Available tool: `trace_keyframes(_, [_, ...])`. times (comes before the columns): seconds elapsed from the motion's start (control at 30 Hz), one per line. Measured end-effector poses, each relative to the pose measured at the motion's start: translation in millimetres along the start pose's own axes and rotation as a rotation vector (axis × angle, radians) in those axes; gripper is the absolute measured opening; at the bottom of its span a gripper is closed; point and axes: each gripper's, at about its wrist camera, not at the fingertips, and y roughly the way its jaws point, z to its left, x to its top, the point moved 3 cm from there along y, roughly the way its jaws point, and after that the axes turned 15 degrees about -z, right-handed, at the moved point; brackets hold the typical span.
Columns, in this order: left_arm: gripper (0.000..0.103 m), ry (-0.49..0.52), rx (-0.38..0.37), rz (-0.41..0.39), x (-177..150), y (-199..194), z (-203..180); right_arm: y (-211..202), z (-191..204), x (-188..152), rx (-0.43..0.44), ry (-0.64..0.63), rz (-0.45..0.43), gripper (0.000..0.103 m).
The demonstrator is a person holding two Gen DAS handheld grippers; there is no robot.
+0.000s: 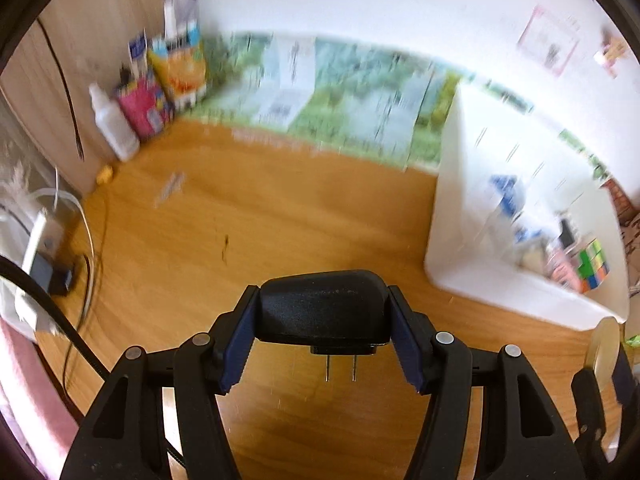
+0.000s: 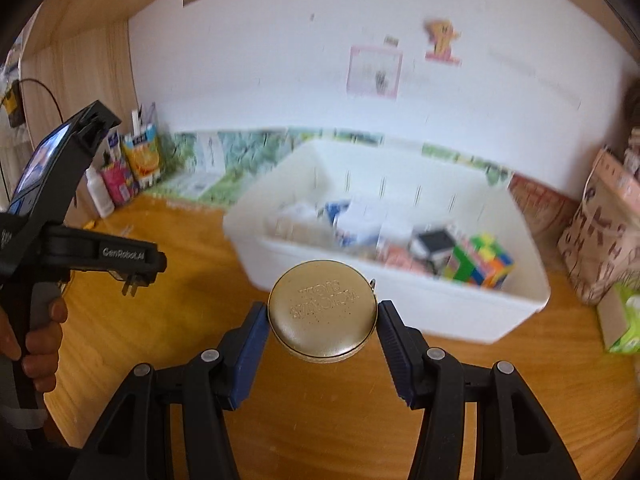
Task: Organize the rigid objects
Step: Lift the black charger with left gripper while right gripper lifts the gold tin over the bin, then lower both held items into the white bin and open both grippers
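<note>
Black plastic plug adapter (image 1: 322,306), its two metal prongs pointing toward the camera, sits clamped in the left tongs (image 1: 320,340) above the wooden table (image 1: 280,232). Right tongs (image 2: 322,344) grip a round gold metal tin (image 2: 322,310). Beyond both, a white plastic bin (image 2: 400,300) holds a multicoloured puzzle cube (image 2: 480,266).

Left gripper (image 1: 324,344), right gripper (image 2: 322,332): jaws clamped, tilted downward.

Bin (image 2: 400,300) contents blurred, unreadable
</note>
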Motion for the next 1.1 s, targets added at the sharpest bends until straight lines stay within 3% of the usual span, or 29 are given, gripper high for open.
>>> trace_keyframes(0.43, [0.065, 0.077, -0.172, -0.320, 55, -41, -39, 2, -39, 58, -0.098, 0.026, -0.146, 0.056])
trace_keyframes(0.57, [0.065, 0.113, -0.226, -0.386, 63, -48, -53, 5, -55, 69, -0.130, 0.048, -0.180, 0.056])
trace_keyframes(0.8, [0.065, 0.171, -0.336, -0.443, 66, -48, -80, 12, -78, 69, -0.152, 0.099, -0.216, 0.056])
trace_keyframes(0.87, [0.065, 0.199, -0.375, -0.424, 64, -42, -91, 17, -83, 64, -0.151, 0.127, -0.217, 0.056])
trace_keyframes(1.1, [0.065, 0.273, -0.412, -0.370, 52, -19, -125, 34, -104, 43, -0.141, 0.207, -0.214, 0.056])
